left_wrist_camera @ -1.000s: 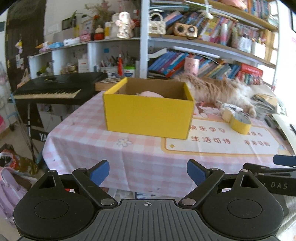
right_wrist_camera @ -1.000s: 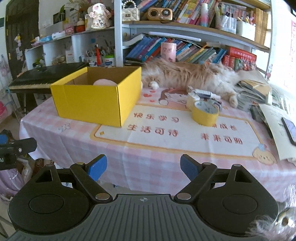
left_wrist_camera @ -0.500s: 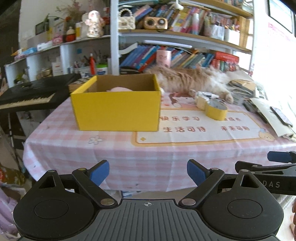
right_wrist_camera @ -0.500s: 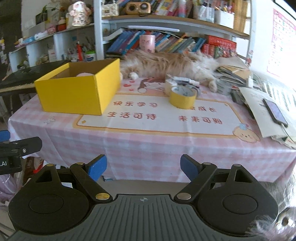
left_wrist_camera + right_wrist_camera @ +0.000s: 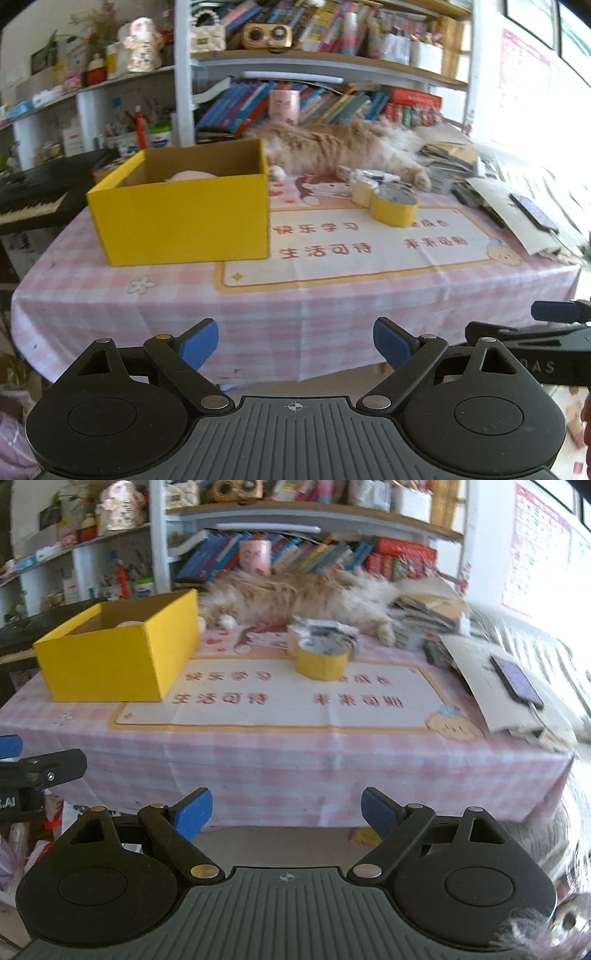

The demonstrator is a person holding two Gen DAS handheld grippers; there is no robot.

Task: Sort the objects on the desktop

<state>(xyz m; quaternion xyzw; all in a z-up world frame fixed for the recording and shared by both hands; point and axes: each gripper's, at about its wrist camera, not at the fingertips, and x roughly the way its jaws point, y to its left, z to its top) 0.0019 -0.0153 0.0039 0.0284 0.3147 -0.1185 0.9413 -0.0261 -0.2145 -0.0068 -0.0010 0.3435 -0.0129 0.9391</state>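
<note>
Fingers on both my grippers are standing spread, pinching nothing. Yellow box and tape roll are sitting apart on the surface ahead.

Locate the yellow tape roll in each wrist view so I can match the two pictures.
Left wrist view: yellow tape roll right of centre, on the printed mat, right of the yellow box.
Right wrist view: yellow tape roll near centre, upper half, right of the yellow box.
Shared landmark: the ginger cat lying behind the roll.
</note>
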